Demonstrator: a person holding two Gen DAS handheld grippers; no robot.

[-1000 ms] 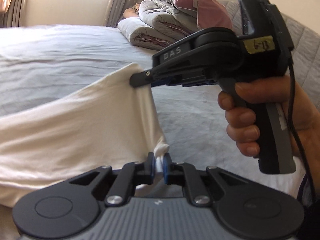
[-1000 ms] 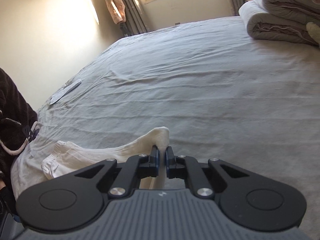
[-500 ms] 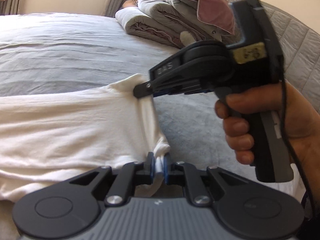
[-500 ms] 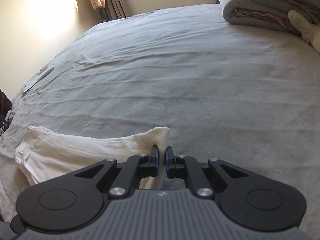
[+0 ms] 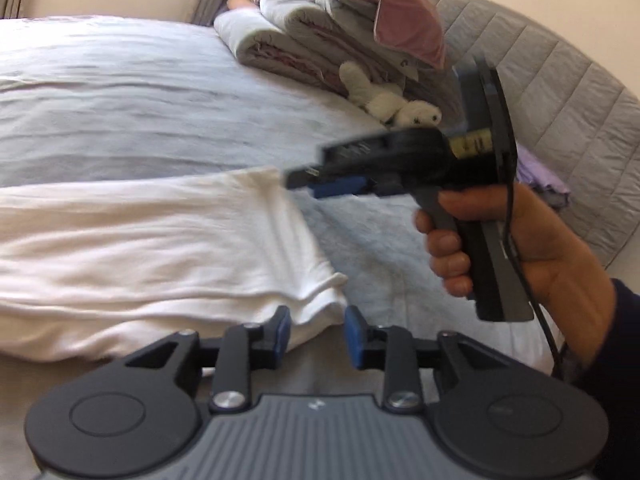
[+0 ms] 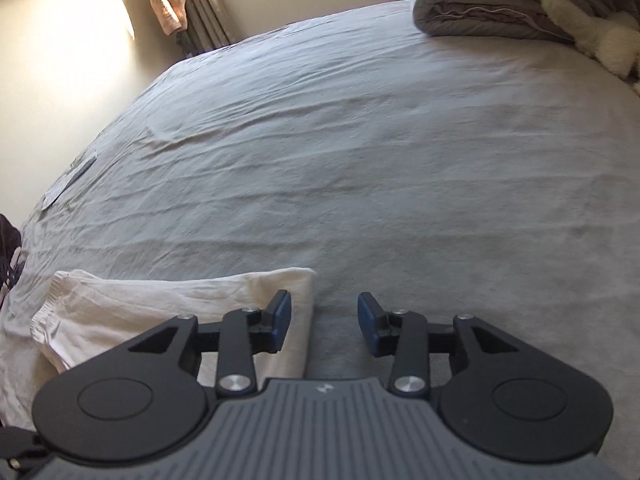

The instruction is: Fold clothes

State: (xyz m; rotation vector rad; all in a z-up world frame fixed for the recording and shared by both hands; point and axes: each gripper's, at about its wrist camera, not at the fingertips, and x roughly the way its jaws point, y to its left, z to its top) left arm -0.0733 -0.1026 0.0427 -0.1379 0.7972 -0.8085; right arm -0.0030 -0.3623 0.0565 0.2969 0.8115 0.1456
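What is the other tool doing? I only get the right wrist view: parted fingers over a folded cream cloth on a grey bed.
Observer: The left gripper has just been opening its fingers too. The near corner of the folded cream fabric garment lies loose between them.
Operator: Who holds mine?
Observer: A bare hand holds the right gripper by its black handle. Its fingers have just been opening, with the garment's far edge loose between them.
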